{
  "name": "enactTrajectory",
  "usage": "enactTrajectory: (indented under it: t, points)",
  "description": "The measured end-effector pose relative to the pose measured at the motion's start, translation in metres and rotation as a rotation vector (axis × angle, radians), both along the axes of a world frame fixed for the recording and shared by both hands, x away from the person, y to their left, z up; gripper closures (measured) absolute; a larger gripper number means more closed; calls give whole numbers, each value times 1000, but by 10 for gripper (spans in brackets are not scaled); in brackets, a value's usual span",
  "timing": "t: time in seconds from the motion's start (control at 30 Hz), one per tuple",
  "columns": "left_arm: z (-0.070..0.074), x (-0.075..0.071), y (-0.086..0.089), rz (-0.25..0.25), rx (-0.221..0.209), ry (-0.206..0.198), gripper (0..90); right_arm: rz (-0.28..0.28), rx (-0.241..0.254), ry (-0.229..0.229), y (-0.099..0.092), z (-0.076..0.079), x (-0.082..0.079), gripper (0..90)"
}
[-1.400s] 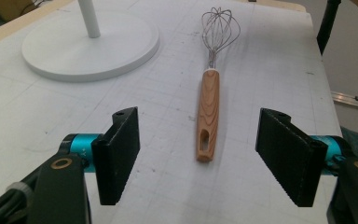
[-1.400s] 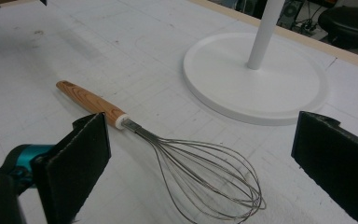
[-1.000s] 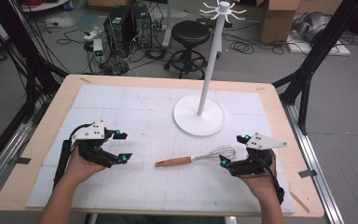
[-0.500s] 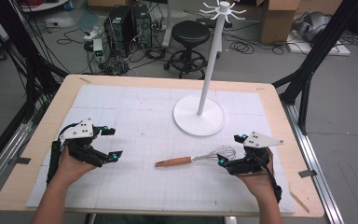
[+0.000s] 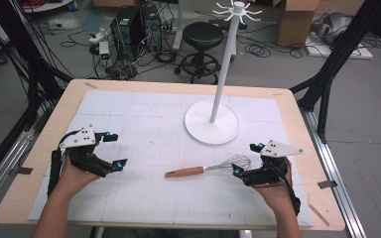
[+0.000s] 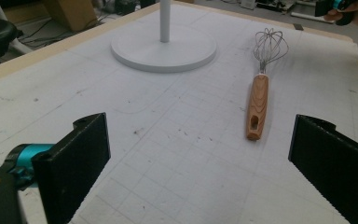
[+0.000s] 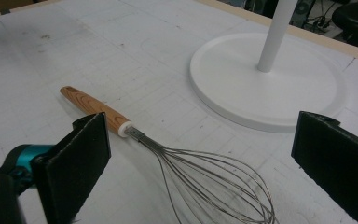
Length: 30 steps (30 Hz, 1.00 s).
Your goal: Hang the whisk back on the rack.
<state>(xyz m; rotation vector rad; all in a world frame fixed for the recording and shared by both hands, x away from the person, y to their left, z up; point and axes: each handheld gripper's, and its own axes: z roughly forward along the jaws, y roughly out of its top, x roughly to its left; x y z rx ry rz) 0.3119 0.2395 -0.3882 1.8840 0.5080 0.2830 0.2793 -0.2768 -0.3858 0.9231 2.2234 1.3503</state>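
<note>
A whisk with a wooden handle [image 5: 184,172] and a wire head [image 5: 232,162] lies flat on the white mat, handle pointing left. My right gripper [image 5: 245,159] stands open at the wire end. In the right gripper view the wires [image 7: 214,186] lie on the mat between the two wide-apart jaws, touching neither. My left gripper [image 5: 116,148] sits at the left of the mat, well short of the handle [image 6: 257,107]. It is open with nothing between its jaws, which have just been opening.
A white stand with a round base [image 5: 212,122] and a tall pole topped by hooks [image 5: 237,9] rises just behind the whisk. The gridded mat [image 5: 144,114] covers a wooden table [image 5: 297,114]. A stool [image 5: 203,37] and cables lie on the floor beyond.
My left gripper has shifted slightly to the left and its jaws have spread wider. The right gripper and the whisk have stayed put.
</note>
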Motion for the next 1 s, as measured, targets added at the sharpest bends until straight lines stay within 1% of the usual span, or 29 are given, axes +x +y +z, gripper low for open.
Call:
enactTrajectory:
  t: [0.1,0.13,0.17,0.23,0.37,0.5,0.53,0.57,0.63,0.83,0.9,1.0]
  points:
    - [-1,1,-1,6,2,6,60,-1,-8,4,0,-1,0,31]
    - [-1,1,-1,4,6,6,60,-3,-9,12,1,-1,0,30]
    - [-1,1,-1,2,9,2,60,-1,-14,10,1,-2,0,30]
    - [1,-1,-1,2,1,-2,60,5,-16,7,3,-1,0,30]
    - [3,-4,-1,3,23,-8,60,23,-16,-6,7,3,0,31]
    - [5,-5,1,9,30,-19,60,43,-29,4,15,3,5,30]
    - [5,-5,2,12,28,-20,60,49,-34,9,18,3,6,30]
    - [6,-4,4,13,25,-18,60,68,-40,14,24,3,10,30]
    - [5,-3,7,17,14,-17,60,72,-41,18,28,3,12,30]
    - [6,1,12,35,-12,-15,60,126,-78,64,48,6,28,31]
    - [6,1,13,39,-22,-17,60,141,-103,74,54,7,31,30]
    - [5,2,13,39,-25,-19,60,166,-133,88,64,7,35,31]
